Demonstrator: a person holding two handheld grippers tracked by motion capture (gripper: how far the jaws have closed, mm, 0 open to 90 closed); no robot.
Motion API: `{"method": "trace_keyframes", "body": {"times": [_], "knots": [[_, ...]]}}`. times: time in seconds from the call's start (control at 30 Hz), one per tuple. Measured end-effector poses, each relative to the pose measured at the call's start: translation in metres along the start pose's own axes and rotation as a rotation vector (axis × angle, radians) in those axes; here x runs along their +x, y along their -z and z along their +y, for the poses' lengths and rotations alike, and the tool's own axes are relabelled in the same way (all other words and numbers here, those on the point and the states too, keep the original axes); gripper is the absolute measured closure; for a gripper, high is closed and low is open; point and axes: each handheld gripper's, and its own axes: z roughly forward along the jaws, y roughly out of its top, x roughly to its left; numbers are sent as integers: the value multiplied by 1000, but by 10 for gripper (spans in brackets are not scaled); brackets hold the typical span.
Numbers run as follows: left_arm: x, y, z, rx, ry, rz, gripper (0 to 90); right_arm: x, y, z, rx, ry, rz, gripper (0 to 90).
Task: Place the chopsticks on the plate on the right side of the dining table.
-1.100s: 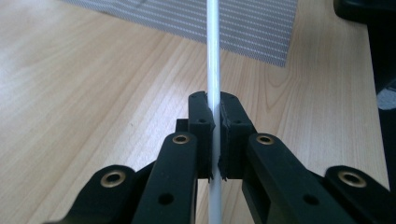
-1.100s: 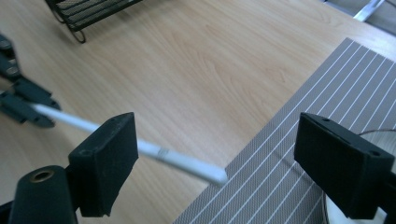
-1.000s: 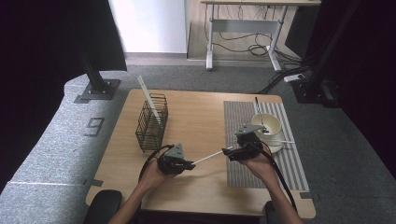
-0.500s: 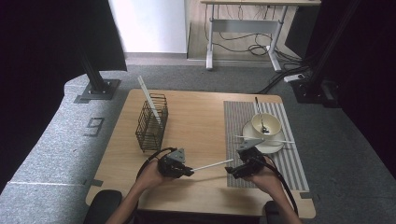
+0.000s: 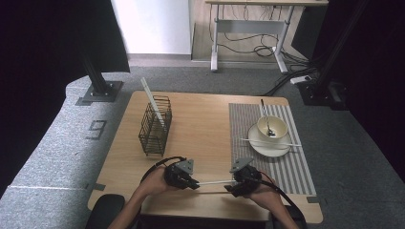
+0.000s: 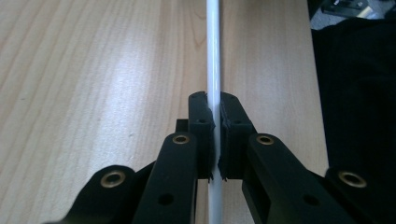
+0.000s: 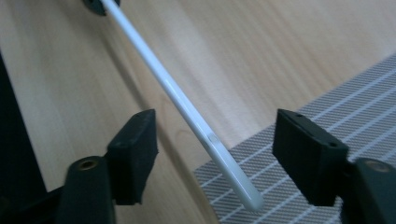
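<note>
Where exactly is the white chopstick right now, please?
In the high view, the white chopstick spans between the grippers near the table's front edge, clamped by the left hand-held gripper.

A wooden table [image 5: 205, 119] stands on grey carpet [image 5: 71, 143]. Black curtains [image 5: 43, 52] hang at both sides, with a white wall [image 5: 153, 26] behind. A desk frame [image 5: 248, 40] with loose cables [image 5: 260, 50] stands on a wood floor.

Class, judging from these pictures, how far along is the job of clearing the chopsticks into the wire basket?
One chopstick already stands in the basket. In hand: the left claw grips a second chopstick, the right claw closing around its tip. Another chopstick remains across the plate.
</note>
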Motion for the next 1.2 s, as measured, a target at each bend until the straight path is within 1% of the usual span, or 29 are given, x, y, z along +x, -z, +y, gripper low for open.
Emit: {"method": "trace_keyframes", "body": {"times": [0.17, 0.27, 0.33, 0.47, 0.57, 0.63, 0.73, 0.8, 0.9, 1.0, 1.1, 1.2], "knots": [[-2, -1, 1, 8, -13, -16, 856, 8, -4, -1, 25, 47, 31, 482], [-2, -2, 1, 19, -23, -22, 856, 11, -5, -1, 38, 75, 36, 564], [-2, -2, 1, 20, -26, -27, 856, 13, -7, -1, 49, 104, 41, 598], [-3, -4, 1, 29, -34, -34, 856, 16, -9, -1, 61, 122, 47, 649], [-4, -4, 2, 33, -39, -34, 856, 16, -11, -1, 62, 127, 55, 704], [-3, -4, 2, 32, -43, -32, 855, 16, -11, -1, 65, 139, 55, 715], [-4, -4, 1, 29, -50, -24, 851, 17, -10, -1, 69, 152, 62, 728], [-4, -4, 1, 24, -57, -15, 846, 16, -9, 0, 72, 153, 77, 739], [-4, -2, 1, 15, -69, 19, 824, 14, -7, 0, 70, 151, 125, 767], [-4, -1, 1, 10, -78, 39, 804, 15, -6, 0, 74, 150, 164, 790], [-3, -1, 0, 3, -77, 57, 779, 17, -6, -1, 71, 151, 188, 812], [-2, 0, -1, -7, -67, 73, 755, 19, -5, -1, 65, 152, 196, 821]]}}
